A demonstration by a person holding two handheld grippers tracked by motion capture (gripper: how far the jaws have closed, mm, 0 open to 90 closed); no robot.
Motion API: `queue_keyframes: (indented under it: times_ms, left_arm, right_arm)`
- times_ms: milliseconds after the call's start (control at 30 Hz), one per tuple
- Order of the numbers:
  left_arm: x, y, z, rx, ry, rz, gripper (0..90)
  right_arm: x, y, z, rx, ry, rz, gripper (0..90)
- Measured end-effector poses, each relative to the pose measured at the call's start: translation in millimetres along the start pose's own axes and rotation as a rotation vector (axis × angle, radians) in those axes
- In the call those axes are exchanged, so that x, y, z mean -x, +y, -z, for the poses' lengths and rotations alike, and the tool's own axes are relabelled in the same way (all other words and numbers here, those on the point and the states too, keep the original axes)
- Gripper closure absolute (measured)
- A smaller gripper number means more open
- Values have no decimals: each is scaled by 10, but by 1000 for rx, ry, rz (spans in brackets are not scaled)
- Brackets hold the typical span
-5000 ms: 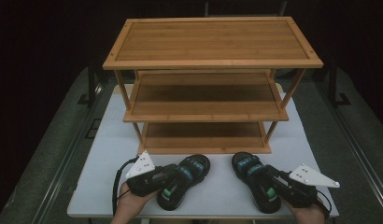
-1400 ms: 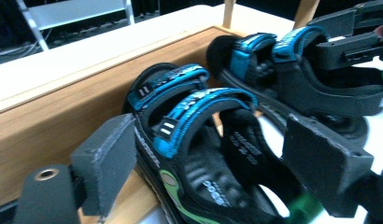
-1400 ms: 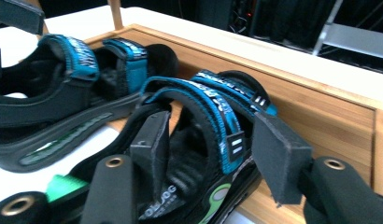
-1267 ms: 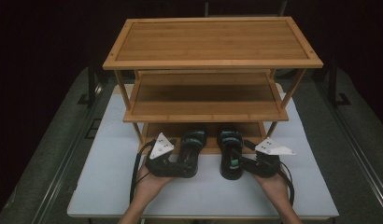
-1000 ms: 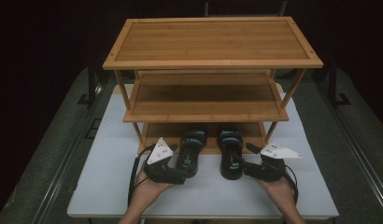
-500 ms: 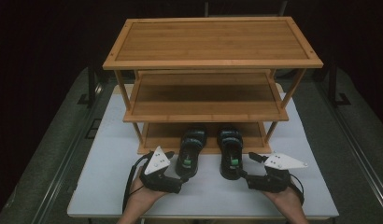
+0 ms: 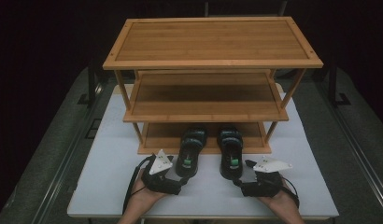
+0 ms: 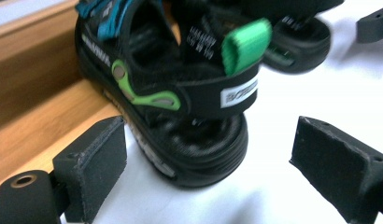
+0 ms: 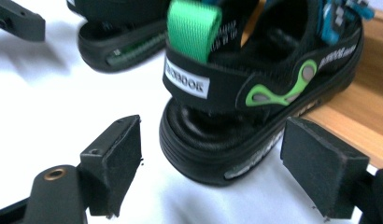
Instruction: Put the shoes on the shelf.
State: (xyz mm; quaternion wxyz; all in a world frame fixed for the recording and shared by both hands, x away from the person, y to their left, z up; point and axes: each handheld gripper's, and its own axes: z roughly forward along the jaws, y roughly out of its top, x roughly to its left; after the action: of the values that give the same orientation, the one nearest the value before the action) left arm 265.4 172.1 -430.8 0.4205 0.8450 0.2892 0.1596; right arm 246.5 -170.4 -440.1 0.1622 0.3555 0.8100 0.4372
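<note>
On the white tabletop (image 7: 110,154), seen from the high view, the left hand-held gripper (image 7: 176,183) sits at about 7 o'clock from the centre of the scene, cradled in the person's left hand (image 7: 144,196), with its grey three-cornered plate on top. Its jaws are released and spread wide: in the left gripper view the two black pads (image 8: 97,163) stand well apart on either side of the heel of the left sandal (image 8: 171,102), neither pad touching it. That left sandal (image 7: 190,151), black with teal straps, green trim and a green heel loop, lies just at 1 o'clock from this gripper, heel on the tabletop and toe resting on the front edge of the bottom shelf of the bamboo shoe rack (image 7: 213,44), which rises at 12 o'clock with three tiers. Just beside it, toward 3 o'clock, the right sandal (image 7: 230,150) lies parallel, its toe likewise on the bottom shelf and its heel toward the person. At about 5 o'clock in the high view the right hand-held gripper (image 7: 240,176) rests in the right hand (image 7: 279,200); its jaws have just been opening and now stand released, the pads (image 9: 116,163) clear of the right sandal's heel (image 9: 255,93), which sits between them without contact. The two sandals are near each other but not touching.
</note>
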Motion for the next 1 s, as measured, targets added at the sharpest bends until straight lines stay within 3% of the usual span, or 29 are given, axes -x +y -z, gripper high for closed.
queue_keyframes:
  times_ms: [300,433,533,767,1000]
  left_arm:
    - [-32,-26,-96,-55,14,-7,162]
    - [-48,-25,-158,-101,-3,-7,229]
    - [-51,-23,-198,-122,-5,-4,228]
    - [-43,-2,-225,-123,-1,-12,217]
    - [-64,74,-209,-90,-18,9,220]
  right_arm:
    - [-25,-7,-130,-82,-20,20,187]
    - [-29,-4,-178,-103,-32,25,184]
    - [-38,5,-211,-114,-52,28,182]
    - [-41,12,-257,-128,-70,53,165]
    - [16,60,-241,-150,-39,61,168]
